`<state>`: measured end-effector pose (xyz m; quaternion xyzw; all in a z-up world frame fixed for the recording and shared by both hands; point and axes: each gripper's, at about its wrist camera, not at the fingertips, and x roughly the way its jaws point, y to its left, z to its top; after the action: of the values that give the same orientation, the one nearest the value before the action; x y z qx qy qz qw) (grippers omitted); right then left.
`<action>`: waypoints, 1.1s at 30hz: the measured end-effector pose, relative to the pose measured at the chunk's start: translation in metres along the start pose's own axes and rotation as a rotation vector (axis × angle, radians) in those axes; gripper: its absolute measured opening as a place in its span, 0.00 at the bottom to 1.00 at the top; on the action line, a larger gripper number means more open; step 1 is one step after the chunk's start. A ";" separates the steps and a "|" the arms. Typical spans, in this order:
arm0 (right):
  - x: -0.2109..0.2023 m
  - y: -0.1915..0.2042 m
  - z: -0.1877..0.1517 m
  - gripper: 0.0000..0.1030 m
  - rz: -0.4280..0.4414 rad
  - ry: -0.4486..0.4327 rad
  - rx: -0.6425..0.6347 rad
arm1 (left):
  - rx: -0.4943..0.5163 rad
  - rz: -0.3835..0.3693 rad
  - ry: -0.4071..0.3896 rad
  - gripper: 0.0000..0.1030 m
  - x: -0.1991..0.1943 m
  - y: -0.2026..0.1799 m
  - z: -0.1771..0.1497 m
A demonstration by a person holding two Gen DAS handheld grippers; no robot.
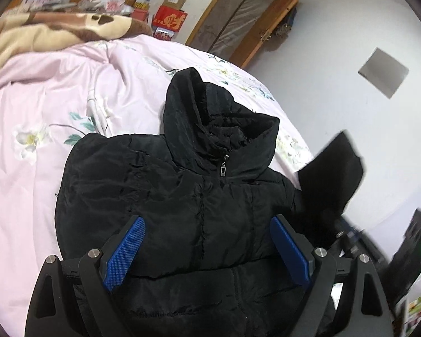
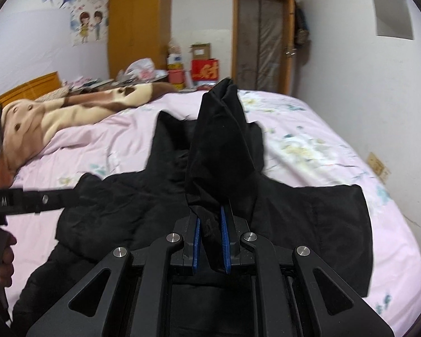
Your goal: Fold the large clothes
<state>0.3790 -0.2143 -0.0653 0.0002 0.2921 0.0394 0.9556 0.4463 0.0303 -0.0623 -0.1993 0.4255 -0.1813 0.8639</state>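
Note:
A black hooded puffer jacket [image 1: 160, 185] lies front up on the pink flowered bedsheet [image 1: 50, 106], its hood [image 1: 210, 112] pointing away and its zip pull [image 1: 223, 168] at the collar. My left gripper [image 1: 209, 248] hovers open over the jacket's chest, with nothing between its blue pads. My right gripper [image 2: 210, 238] is shut on the jacket's sleeve [image 2: 219, 140], which stands up from the pads in a bunched column above the jacket body [image 2: 120, 205]. That lifted sleeve [image 1: 334, 168] shows blurred at the right of the left wrist view. A finger of the left gripper [image 2: 53, 196] reaches in from the left.
A brown and cream blanket [image 2: 70, 112] is heaped at the head of the bed [image 2: 336, 146]. Behind it stand a wooden wardrobe [image 2: 137, 28], stacked boxes [image 2: 205, 67] and a door [image 2: 261, 42]. A white wall [image 2: 350, 84] runs along the bed's right edge. A person's hand [image 2: 4, 255] holds the left gripper.

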 end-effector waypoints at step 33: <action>0.012 -0.027 -0.052 0.69 0.270 0.123 0.142 | -0.137 -0.212 0.208 0.95 0.090 -0.012 0.016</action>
<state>0.3621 -0.2410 -0.1162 0.1047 0.3495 0.1468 0.9194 0.5086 -0.0204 -0.1068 -0.2816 0.5005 -0.2616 0.7757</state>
